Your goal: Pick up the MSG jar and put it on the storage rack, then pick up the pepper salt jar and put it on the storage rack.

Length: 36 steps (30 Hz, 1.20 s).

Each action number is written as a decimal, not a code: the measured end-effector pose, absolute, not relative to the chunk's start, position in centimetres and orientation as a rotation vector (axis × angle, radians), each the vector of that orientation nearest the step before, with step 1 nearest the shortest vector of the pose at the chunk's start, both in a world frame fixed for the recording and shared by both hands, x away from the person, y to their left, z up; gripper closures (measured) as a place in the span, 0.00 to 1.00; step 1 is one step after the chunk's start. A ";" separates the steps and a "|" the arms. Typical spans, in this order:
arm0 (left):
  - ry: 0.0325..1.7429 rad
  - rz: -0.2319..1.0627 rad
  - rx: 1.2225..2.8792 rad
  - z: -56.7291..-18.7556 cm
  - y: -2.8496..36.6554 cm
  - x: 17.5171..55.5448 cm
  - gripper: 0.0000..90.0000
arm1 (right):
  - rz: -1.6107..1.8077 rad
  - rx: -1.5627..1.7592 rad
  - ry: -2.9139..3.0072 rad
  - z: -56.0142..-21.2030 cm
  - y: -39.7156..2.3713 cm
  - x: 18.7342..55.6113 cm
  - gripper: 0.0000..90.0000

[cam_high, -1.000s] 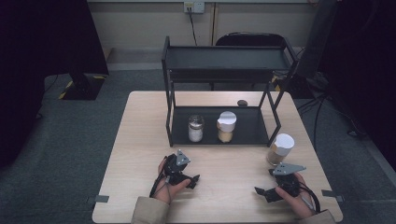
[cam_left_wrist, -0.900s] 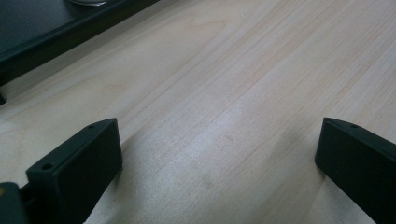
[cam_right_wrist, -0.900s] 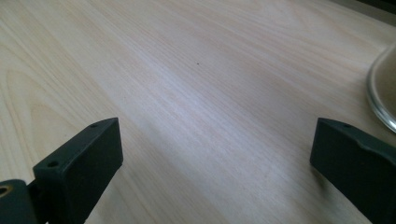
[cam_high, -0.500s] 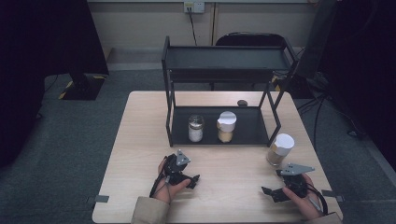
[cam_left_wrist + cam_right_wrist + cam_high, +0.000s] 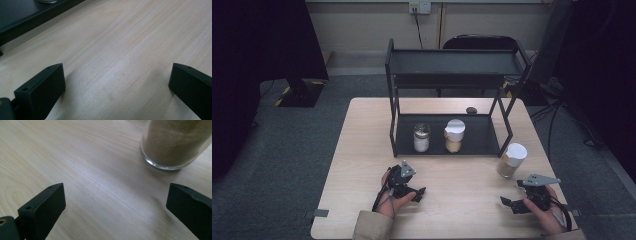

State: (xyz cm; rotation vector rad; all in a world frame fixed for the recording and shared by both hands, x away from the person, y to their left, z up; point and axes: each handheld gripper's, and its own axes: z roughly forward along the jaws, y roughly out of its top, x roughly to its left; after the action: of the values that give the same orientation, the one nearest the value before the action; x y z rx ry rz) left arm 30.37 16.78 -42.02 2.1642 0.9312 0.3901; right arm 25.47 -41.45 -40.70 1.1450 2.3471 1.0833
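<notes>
Just ahead of my right tongs (image 5: 515,203), gaping and empty, stands the jar (image 5: 511,160), not yet grasped; my left tongs (image 5: 418,191) idle, wide, empty.

Counts:
- Jars: 3 total. 2 on the lower tier of the rack: clear jar with white contents (image 5: 421,138), jar with tan contents and white lid (image 5: 454,135). 1 out on the worktop (image 5: 362,150): tan-filled jar with white lid (image 5: 511,160).
- Racks: 1, black two-tier rack (image 5: 452,75).
- Hand-held grippers: 2, left hand-held gripper (image 5: 414,192) and right hand-held gripper (image 5: 511,205), 2 black jaws each, spread wide apart with nothing between them.
- Hands: 2, one per gripper.
- Small dark round object: 1 (image 5: 471,110), on the worktop behind the rack; can't tell what it is.
- Chairs: 1 (image 5: 482,42), behind the worktop.
- Wall outlets: 1 (image 5: 419,7).
</notes>
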 end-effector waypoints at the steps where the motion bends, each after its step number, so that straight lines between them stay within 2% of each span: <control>1: 0.931 0.390 2.164 -42.0 16.8 30.4 0.00 | 1.083 1.145 2.347 -40.7 -41.4 25.5 0.02; 36: 0.931 0.390 2.164 -42.0 16.8 30.4 0.00 | 1.076 1.217 2.269 -40.6 -42.4 25.2 0.02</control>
State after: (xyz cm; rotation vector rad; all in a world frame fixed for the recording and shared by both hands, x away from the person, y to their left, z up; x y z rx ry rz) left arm 30.37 16.78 -42.02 2.1642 0.9313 0.3899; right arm 25.18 -42.39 -40.64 1.2166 2.2695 1.0757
